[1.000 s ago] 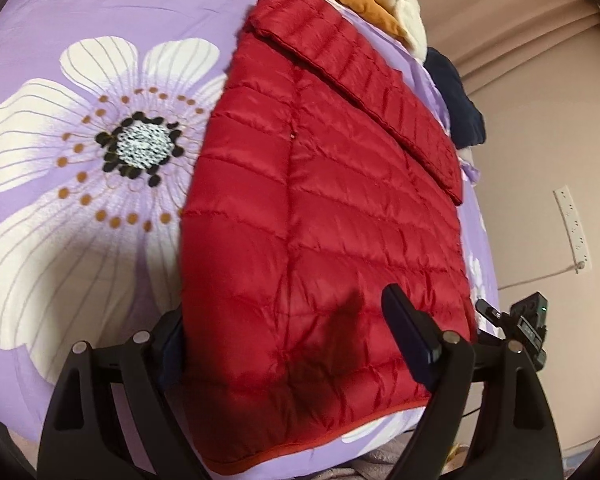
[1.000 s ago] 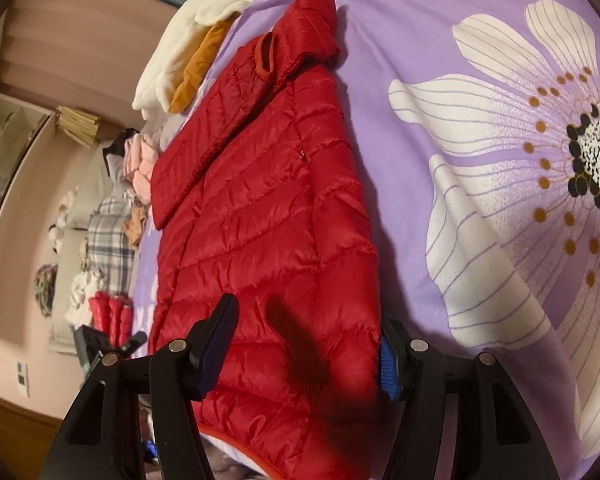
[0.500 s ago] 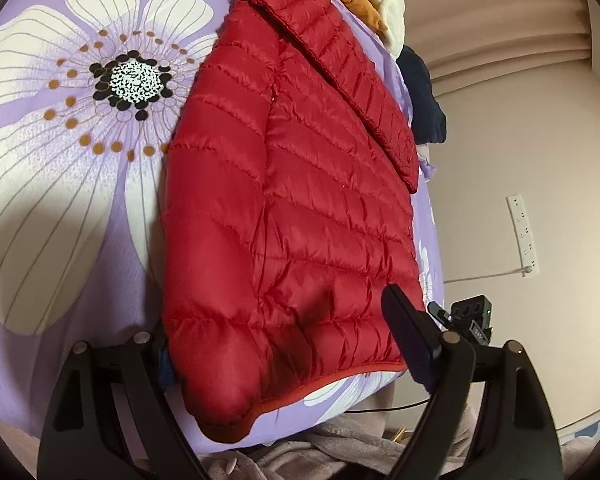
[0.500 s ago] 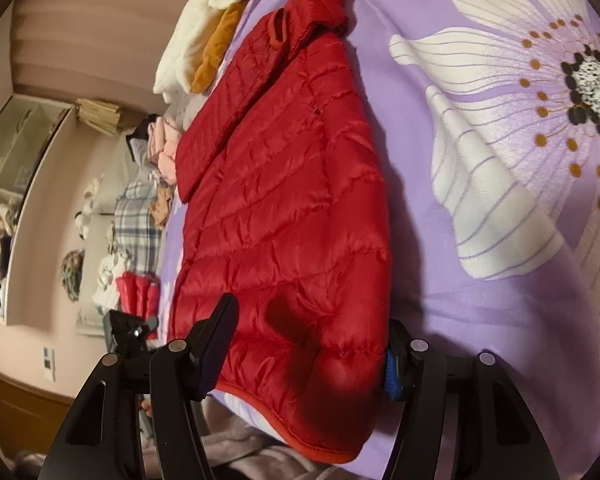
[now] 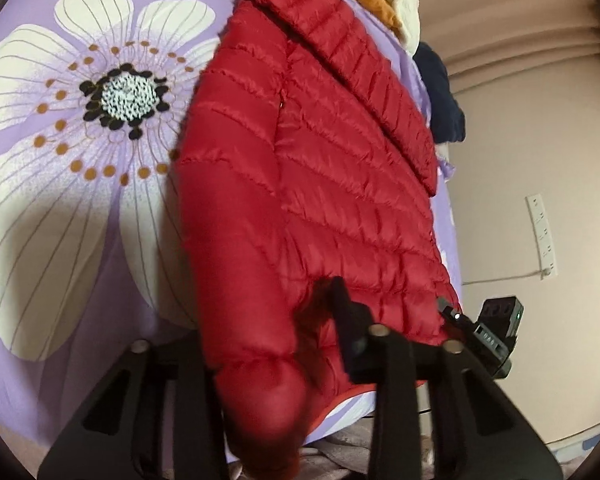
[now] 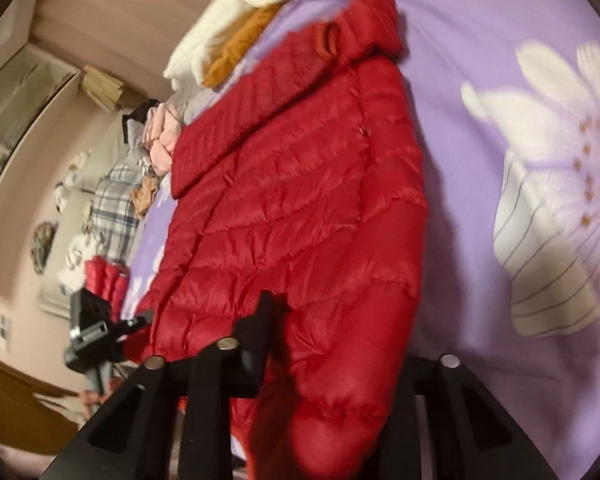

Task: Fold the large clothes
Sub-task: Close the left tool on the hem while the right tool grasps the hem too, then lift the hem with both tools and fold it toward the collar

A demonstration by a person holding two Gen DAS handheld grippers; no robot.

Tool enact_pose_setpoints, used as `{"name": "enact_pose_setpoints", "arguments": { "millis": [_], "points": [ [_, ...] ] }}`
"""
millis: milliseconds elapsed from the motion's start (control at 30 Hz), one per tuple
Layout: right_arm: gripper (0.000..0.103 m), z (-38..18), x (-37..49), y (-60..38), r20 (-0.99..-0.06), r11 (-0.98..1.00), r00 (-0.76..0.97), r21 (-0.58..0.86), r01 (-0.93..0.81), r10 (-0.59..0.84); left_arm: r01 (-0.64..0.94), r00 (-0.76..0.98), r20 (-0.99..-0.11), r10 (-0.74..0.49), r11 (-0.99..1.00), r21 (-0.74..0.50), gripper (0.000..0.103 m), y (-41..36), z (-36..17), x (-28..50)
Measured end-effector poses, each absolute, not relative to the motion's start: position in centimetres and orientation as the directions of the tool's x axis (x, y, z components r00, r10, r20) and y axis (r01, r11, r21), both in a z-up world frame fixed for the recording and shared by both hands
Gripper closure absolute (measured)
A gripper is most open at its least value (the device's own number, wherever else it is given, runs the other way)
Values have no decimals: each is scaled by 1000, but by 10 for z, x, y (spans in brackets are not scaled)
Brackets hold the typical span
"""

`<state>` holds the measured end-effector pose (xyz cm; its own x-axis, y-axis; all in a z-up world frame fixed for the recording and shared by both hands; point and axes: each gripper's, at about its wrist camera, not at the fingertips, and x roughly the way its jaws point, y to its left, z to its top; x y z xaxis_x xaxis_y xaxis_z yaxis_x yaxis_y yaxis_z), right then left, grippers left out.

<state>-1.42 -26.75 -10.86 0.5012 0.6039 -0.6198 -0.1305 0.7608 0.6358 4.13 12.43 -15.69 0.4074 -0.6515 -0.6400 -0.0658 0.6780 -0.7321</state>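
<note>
A red quilted puffer jacket [image 5: 320, 168] lies lengthwise on a purple bedspread, hood at the far end. It also fills the middle of the right wrist view [image 6: 300, 200]. My left gripper [image 5: 260, 344] is shut on the jacket's near hem, with red fabric bunched between the black fingers [image 5: 352, 320]. My right gripper [image 6: 332, 360] is shut on the hem as well, and fabric bulges over the right finger. The gripped hem is lifted off the bed.
The purple bedspread [image 5: 60, 240] carries large white flowers. White and orange clothes [image 6: 236, 40] lie past the hood. More clothes are piled at the left [image 6: 112, 200]. A black device [image 5: 496, 328] sits by the bed's edge, below a wall socket strip [image 5: 542, 236].
Both grippers have closed from open onto the jacket's near hem. The hem has bunched up and risen between the fingers.
</note>
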Motion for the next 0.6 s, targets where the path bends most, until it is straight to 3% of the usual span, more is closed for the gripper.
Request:
{"name": "enact_pose_setpoints", "arguments": {
  "millis": [33, 133, 400, 600],
  "points": [
    [80, -101, -17, -266, -618, 778, 524, 610, -152, 586, -59, 412, -639, -650, 680, -731, 85, 126, -155, 40],
    [82, -84, -20, -260, -606, 813, 576, 548, -196, 548, -12, 437, -641, -631, 708, -706, 88, 122, -138, 40],
    [86, -43, -25, -251, -514, 830, 671, 469, -302, 535, 154, 553, -589, -589, 767, -623, 90, 107, -81, 34],
    [86, -20, -40, -245, -445, 817, 699, 435, -377, 560, 244, 569, -526, -632, 741, -626, 90, 108, -59, 16]
  ]
}}
